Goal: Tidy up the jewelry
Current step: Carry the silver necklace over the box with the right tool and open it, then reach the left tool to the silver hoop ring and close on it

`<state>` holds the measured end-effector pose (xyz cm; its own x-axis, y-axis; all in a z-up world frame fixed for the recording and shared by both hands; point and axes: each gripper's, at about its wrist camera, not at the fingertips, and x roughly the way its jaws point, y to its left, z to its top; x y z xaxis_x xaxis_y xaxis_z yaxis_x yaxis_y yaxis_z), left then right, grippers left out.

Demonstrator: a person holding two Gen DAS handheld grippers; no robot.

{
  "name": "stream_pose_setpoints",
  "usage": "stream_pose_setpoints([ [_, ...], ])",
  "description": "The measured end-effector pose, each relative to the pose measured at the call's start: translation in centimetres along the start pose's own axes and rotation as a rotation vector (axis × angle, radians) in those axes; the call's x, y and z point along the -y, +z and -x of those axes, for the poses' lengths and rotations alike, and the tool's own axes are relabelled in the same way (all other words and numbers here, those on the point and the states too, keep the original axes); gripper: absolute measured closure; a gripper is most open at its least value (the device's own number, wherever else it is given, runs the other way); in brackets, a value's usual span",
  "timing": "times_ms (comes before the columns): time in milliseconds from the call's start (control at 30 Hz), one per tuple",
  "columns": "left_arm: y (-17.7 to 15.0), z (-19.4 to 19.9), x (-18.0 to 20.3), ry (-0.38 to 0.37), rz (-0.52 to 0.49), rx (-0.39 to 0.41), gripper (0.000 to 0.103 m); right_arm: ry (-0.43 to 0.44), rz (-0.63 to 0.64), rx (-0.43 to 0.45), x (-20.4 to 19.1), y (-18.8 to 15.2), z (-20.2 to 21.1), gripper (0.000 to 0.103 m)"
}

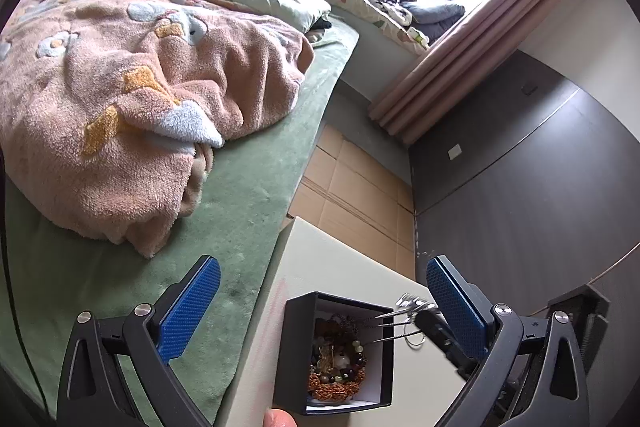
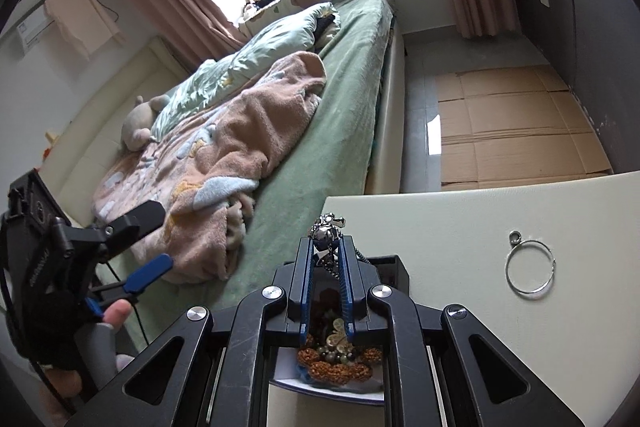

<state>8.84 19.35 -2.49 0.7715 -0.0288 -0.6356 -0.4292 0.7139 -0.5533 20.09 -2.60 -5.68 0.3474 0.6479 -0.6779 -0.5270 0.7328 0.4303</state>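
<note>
The right claw [image 2: 327, 247] is pressed together on a silver chain with a metal charm [image 2: 329, 225], the polished, knobbly charm standing proud of the blue ribbed pads [image 2: 306, 279] at 12 o'clock. Directly beneath hangs the open black box [image 1: 298, 339], a square, matte container with a white lining, holding a heap of beaded bracelets [image 1: 336, 367] in amber, green and dark tones. The left claw [image 1: 324, 303] is spread wide and holds nothing, its pads flanking the box. The step in hand is judged to be lowering the chain into the box: the charm should be centred over the opening before release, since a fine chain drapes easily over the rim. At 2 o'clock from the right claw, a thin silver hoop [image 2: 530, 269] with a small ring lies flat on the smooth, pale table [image 2: 460, 219]. Beyond the table, a bed [image 2: 352, 99] carries a fleecy pink blanket.
</note>
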Motion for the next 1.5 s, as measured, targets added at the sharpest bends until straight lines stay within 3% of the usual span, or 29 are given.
stream_pose_setpoints([
  [67, 0.0, 0.2, 0.3, 0.030, -0.019, 0.020, 0.000, -0.016, -0.010, -0.038, 0.2, -0.1, -0.8, 0.085],
  [100, 0.0, 0.4, 0.5, 0.036, -0.031, 0.031, 0.000, -0.011, -0.025, -0.055, 0.6, -0.3, -0.9, 0.073],
  [133, 0.0, 0.5, 0.8, 0.032, -0.041, 0.040, 0.000, -0.008, -0.046, -0.064, 1.1, -0.4, -0.7, 0.053],
  [200, -0.1, 0.7, 1.3, 0.022, -0.059, 0.053, 0.000, -0.020, -0.067, -0.041, 1.9, -0.6, 0.2, 0.039],
  [333, -0.6, 0.4, 2.5, 0.007, -0.101, 0.044, 0.000, -0.027, -0.129, -0.009, 4.3, -0.6, 2.9, 0.035],
  [367, -0.8, 0.3, 2.8, 0.003, -0.109, 0.038, 0.000, -0.036, -0.143, -0.002, 4.8, -0.7, 3.6, 0.030],
  [433, -1.2, 0.0, 3.4, -0.014, -0.118, 0.021, 0.000, -0.058, -0.176, 0.011, 6.1, -0.9, 5.0, 0.012],
  [633, -2.8, -1.1, 6.1, -0.033, -0.178, -0.012, 0.000, -0.095, -0.257, 0.026, 9.4, -2.3, 7.8, 0.011],
  [867, -5.4, -3.0, 10.7, -0.027, -0.326, -0.055, 0.000, -0.111, -0.355, 0.073, 12.9, -3.1, 10.2, 0.011],
  [1233, -10.2, -8.3, 18.4, 0.013, -0.565, -0.199, 0.000, -0.141, -0.524, 0.148, 18.6, -4.1, 13.9, 0.011],
  [1433, -11.9, -11.6, 20.6, 0.012, -0.612, -0.267, 0.001, -0.161, -0.561, 0.192, 20.9, -3.7, 15.7, 0.011],
  [1500, -12.5, -12.5, 21.1, 0.024, -0.634, -0.270, 0.006, -0.171, -0.559, 0.195, 21.3, -3.5, 16.1, 0.011],
])
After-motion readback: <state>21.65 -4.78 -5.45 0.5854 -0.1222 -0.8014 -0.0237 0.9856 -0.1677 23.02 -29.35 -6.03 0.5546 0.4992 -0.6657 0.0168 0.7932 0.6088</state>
